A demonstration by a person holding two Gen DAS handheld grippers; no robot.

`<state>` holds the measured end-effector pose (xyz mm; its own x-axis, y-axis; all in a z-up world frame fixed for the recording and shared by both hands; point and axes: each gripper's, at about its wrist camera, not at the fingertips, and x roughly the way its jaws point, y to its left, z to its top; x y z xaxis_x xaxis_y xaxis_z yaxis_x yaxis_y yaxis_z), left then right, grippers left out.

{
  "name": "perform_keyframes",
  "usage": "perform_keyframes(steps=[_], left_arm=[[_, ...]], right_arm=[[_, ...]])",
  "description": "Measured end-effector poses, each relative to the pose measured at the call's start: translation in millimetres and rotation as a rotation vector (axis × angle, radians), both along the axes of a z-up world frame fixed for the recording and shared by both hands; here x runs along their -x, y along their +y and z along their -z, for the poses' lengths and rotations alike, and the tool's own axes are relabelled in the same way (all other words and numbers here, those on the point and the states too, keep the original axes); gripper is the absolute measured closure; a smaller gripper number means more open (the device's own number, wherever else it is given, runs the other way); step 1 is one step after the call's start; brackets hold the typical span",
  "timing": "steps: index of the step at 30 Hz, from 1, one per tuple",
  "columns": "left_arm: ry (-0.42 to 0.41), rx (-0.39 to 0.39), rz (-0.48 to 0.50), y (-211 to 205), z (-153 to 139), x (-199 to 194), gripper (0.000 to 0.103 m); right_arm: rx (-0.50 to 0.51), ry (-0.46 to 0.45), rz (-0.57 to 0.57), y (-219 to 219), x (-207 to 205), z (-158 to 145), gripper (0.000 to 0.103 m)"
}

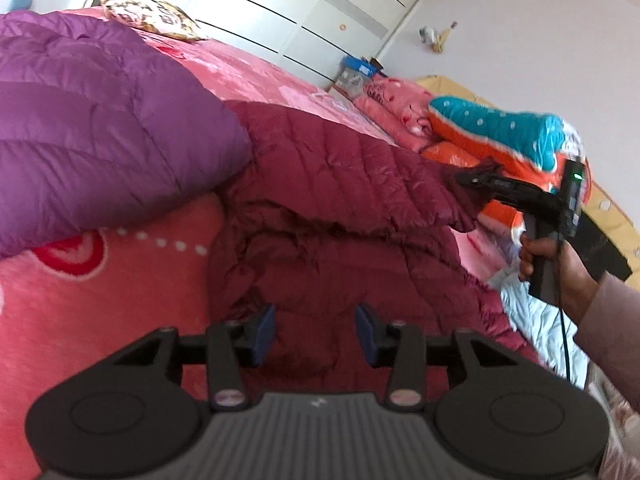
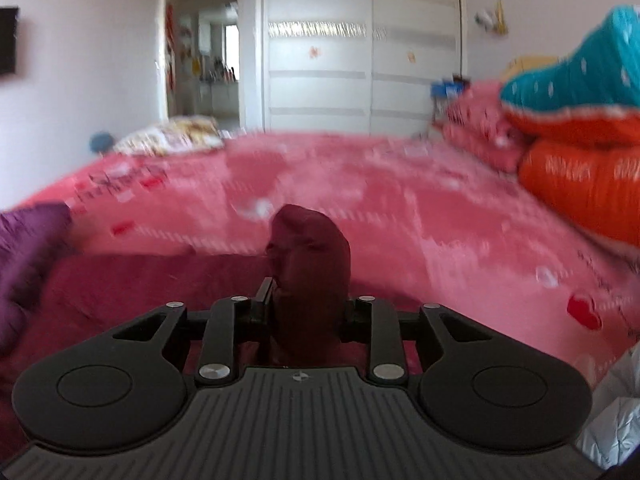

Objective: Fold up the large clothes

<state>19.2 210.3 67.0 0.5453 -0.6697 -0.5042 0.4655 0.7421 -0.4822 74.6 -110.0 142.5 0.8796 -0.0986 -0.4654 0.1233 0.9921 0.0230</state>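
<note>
While the maroon down jacket [image 1: 340, 208] is lying rumpled across the pink bedspread [image 1: 100, 300], the fold is looking only partly made. One side of it is lifted and draping over the rest, but the body underneath is bunching in loose creases rather than lying flat, and no neat rectangle is showing yet. The right tongs [image 2: 308, 312] are pinching a thick wad of the maroon fabric, which is bulging up between the jaws; in the left wrist view they are sitting at the jacket's far edge. The left tongs [image 1: 316, 336] are standing spread, hovering just over the near part of the jacket with nothing between the blue pads [image 1: 366, 332]. A purple down coat [image 1: 100, 120] is resting beside the maroon one, apparently unfolded too. By my judgement, carrying the gripped edge across, smoothing and further folds are remaining.
</note>
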Motion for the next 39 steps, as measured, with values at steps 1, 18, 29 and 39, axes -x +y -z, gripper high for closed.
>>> perform_keyframes(steps=[1,18,29,39], left_arm=[[-0.001,-0.007,0.005,-3,2,1,0.059],[-0.02,-0.006,0.034,-16,0,5,0.056],[-0.028,-0.007,0.039,-28,-8,12,0.056],[-0.118,-0.083,-0.049,-57,-45,9,0.042]], right_arm=[[-0.007,0.017,0.01,-7,1,8,0.05],[-0.113,-0.249,0.283,-57,88,0,0.0],[-0.208,-0.202,0.081,-7,72,33,0.0],[-0.349,-0.044,0.196,-42,53,55,0.0]])
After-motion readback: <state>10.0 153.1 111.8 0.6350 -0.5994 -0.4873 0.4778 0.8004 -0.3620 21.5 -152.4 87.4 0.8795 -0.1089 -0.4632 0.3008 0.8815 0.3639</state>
